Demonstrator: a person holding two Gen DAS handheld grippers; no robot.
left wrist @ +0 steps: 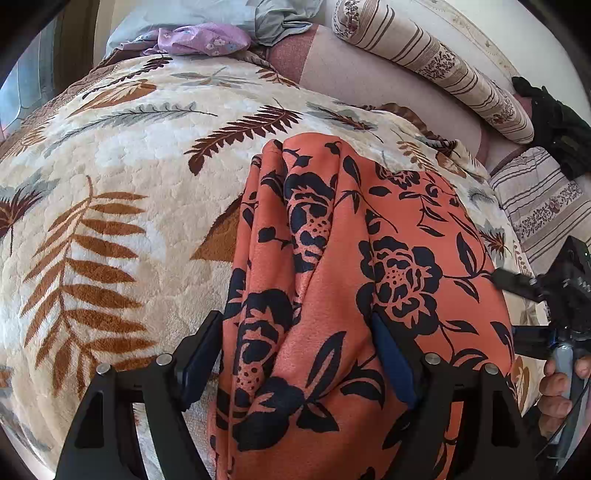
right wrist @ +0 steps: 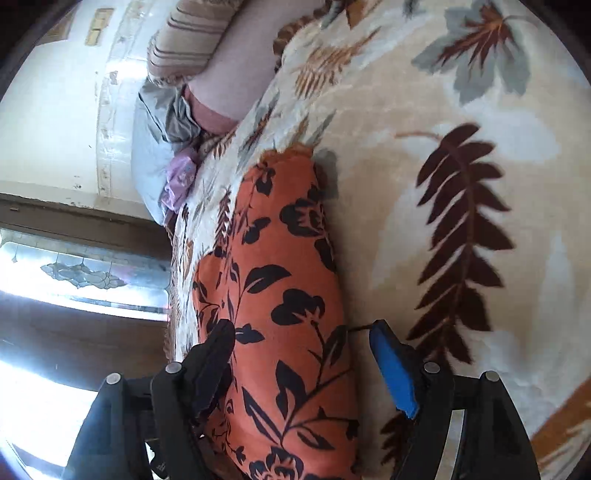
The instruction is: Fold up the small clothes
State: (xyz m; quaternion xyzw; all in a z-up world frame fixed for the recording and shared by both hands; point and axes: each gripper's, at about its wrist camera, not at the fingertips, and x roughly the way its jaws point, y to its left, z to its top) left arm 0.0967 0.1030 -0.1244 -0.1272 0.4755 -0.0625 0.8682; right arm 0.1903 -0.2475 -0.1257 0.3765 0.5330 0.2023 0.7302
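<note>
An orange garment with black flowers (left wrist: pixel 332 280) lies rumpled on a cream leaf-print blanket (left wrist: pixel 122 177). My left gripper (left wrist: pixel 295 325) is open, its jaws wide on either side of a raised fold of the garment. In the right wrist view the same garment (right wrist: pixel 280 280) runs between the jaws of my right gripper (right wrist: pixel 299 332), which is open; its left finger (right wrist: pixel 218 343) rests against the cloth and its blue pad (right wrist: pixel 393 369) stands apart over the blanket (right wrist: pixel 480 110). The right gripper also shows at the right edge of the left wrist view (left wrist: pixel 546 291), held by a hand.
Striped pillows (left wrist: pixel 436 62) and a purple floral cloth (left wrist: pixel 199 38) with a pale blue cloth (left wrist: pixel 258 18) lie at the far side of the bed. A black object (left wrist: pixel 554 125) sits at the right. A window (right wrist: pixel 81 273) and wall stand beyond the bed's edge.
</note>
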